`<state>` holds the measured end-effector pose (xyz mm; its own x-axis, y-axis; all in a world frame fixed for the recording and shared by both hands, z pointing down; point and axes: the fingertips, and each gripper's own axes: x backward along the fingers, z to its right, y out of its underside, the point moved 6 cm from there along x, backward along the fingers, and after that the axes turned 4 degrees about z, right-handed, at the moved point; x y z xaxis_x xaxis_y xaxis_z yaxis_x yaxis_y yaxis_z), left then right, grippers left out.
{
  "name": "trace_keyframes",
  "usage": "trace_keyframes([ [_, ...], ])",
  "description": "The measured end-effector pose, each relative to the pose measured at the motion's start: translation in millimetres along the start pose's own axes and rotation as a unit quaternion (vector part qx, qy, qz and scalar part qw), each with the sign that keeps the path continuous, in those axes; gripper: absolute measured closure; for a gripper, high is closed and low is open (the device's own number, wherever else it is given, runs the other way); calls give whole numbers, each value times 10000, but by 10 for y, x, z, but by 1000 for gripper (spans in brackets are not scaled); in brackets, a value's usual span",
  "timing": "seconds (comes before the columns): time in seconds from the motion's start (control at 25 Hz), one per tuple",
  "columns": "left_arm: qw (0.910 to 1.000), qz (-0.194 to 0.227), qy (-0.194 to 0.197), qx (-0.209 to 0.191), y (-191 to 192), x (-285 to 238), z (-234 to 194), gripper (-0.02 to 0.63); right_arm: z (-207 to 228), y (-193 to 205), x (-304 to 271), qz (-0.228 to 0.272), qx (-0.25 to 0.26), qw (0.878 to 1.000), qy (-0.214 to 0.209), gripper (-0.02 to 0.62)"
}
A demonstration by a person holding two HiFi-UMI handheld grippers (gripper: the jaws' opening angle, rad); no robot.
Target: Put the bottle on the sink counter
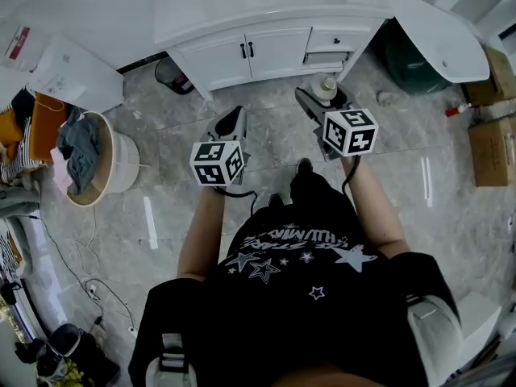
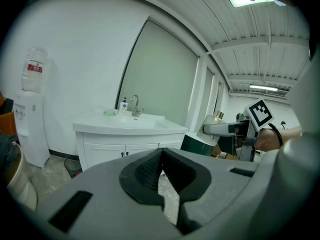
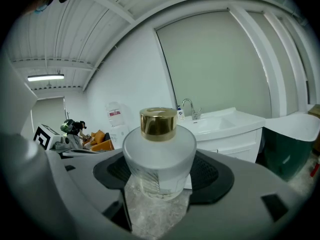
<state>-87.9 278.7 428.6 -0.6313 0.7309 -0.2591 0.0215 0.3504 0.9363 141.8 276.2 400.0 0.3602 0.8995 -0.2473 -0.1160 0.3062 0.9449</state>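
A frosted white bottle (image 3: pixel 159 161) with a gold cap (image 3: pixel 158 121) stands upright between the jaws of my right gripper (image 3: pixel 161 178), which is shut on it. In the head view the bottle (image 1: pixel 326 86) shows at the tip of the right gripper (image 1: pixel 325 103), held over the floor just in front of the white sink cabinet (image 1: pixel 258 51). The sink counter (image 1: pixel 242 2) lies beyond it, with the basin and tap (image 3: pixel 188 107) seen in the right gripper view. My left gripper (image 1: pixel 231 125) hangs lower left, jaws shut and empty (image 2: pixel 162 176). From the left gripper view the bottle (image 2: pixel 214 127) appears at right.
A soap bottle (image 2: pixel 123 106) and tap stand on the counter (image 2: pixel 130 124). A water dispenser (image 2: pixel 31 124) is left of the cabinet. A round laundry basket (image 1: pixel 90 164) sits on the floor at left, a white bathtub edge (image 1: pixel 439 35) and cardboard boxes (image 1: pixel 490 147) at right.
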Motion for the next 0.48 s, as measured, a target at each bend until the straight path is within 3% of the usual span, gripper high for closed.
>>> trace_keyframes([
  [0.48, 9984, -53, -554, 72, -293, -810, -643, 598, 518, -281, -1252, -135, -6, 9989, -456, 273],
])
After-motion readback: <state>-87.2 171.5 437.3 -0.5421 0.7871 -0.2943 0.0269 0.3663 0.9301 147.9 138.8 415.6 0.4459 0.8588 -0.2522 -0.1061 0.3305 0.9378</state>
